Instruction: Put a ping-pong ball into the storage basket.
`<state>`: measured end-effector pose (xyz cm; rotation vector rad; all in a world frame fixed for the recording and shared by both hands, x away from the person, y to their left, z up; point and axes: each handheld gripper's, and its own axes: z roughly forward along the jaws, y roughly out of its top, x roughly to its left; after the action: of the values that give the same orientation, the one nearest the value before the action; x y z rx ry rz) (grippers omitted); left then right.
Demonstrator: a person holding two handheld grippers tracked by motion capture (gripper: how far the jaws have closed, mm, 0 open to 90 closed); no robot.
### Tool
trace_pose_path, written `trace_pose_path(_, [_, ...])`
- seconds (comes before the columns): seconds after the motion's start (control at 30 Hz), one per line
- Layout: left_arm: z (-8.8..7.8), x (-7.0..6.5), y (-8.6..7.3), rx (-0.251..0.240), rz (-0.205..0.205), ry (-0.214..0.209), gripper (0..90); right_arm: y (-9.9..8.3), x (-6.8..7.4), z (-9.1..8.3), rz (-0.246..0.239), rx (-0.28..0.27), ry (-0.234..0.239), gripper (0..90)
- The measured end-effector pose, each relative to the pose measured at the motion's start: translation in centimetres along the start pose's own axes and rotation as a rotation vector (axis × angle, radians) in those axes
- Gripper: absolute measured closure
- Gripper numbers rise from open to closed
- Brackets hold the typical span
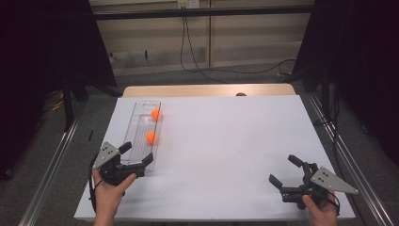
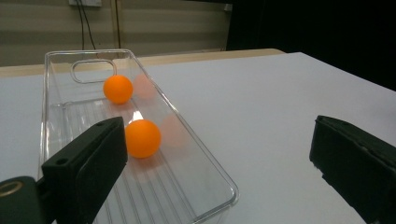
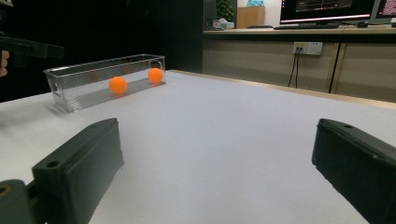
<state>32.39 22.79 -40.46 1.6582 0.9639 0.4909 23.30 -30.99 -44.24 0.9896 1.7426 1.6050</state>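
Broadly, a white table (image 1: 226, 155) carries everything, and at about ten o'clock on it lies a long clear tray (image 1: 139, 123), running lengthwise away from the person. Inside the tray rest two orange balls: the far ball (image 1: 155, 114) near the handle end at the tray's twelve o'clock, and the near ball (image 1: 151, 137) roughly midway, both against the tray's three o'clock wall.

At seven o'clock on the table, the left gripper (image 1: 137, 156) sits at the tray's near end with its jaws spread wide, holding nothing; in the left gripper view one jaw is already over the tray beside the near ball (image 2: 142, 138) while the other is outside the wall, over bare table. At five o'clock, well apart from the tray, the right gripper (image 1: 283, 171) hovers low with jaws likewise apart and empty, aimed across the table toward the tray (image 3: 105, 79).

Judging by this, the step in hand is a reach for the near ball. To do it well, the left gripper should probably lift and shift toward nine o'clock so both jaws clear the wall and straddle the ball, then come down from above and close gently across its widest part; a smooth light ball will likely roll or squirt away if pinched off-centre.
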Motion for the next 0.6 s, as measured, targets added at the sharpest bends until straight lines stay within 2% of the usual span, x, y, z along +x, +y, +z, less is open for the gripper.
trace_pose_path(0.13, [-0.29,0.14,-0.23,-0.005,0.005,-0.001,4.2,0.0,-0.01,0.0,0.002,0.0,0.0,1.3])
trace_pose_path(0.6, [-0.94,0.58,-0.92,-0.024,-0.019,0.017,4.1,0.01,0.02,0.0,-0.003,0.0,0.003,1.3])
